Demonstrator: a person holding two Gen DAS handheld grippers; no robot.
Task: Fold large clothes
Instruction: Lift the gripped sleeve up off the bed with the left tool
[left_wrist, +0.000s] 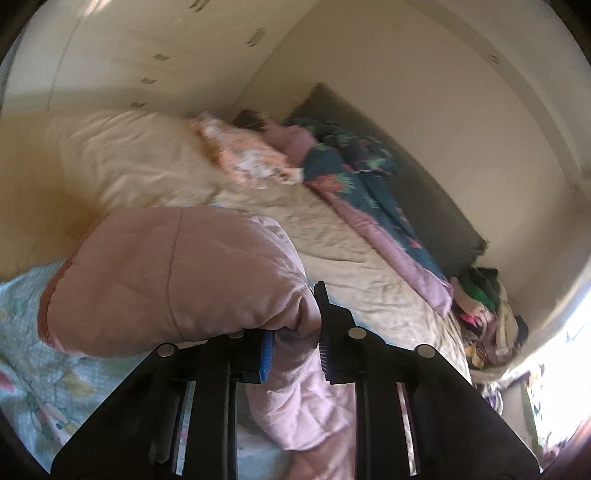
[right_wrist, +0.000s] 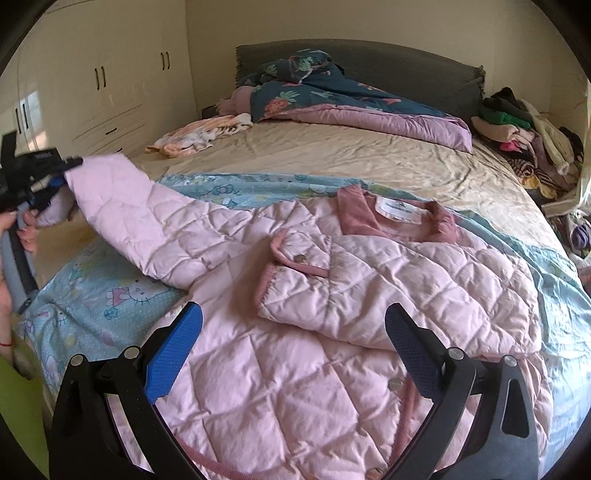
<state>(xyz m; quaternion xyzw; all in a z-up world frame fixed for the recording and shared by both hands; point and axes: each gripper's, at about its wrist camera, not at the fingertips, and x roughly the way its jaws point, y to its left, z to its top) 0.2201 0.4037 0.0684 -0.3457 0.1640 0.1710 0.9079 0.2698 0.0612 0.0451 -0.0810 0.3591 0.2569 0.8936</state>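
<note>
A pink quilted jacket (right_wrist: 332, 332) lies spread on a light blue cartoon blanket (right_wrist: 110, 295) on the bed, collar toward the headboard. One sleeve is folded across its chest. The other sleeve (right_wrist: 147, 218) stretches left and is lifted off the bed. My left gripper (left_wrist: 295, 332) is shut on that sleeve's cuff (left_wrist: 177, 280); it also shows at the left edge of the right wrist view (right_wrist: 55, 173). My right gripper (right_wrist: 291, 339) is open and empty, just above the jacket's lower front.
A beige sheet (right_wrist: 351, 155) covers the bed. A dark floral duvet (right_wrist: 325, 99) lies at the grey headboard. A peach garment (right_wrist: 199, 134) lies at the far left. A clothes pile (right_wrist: 524, 129) sits at the right. White wardrobes (right_wrist: 92, 92) stand to the left.
</note>
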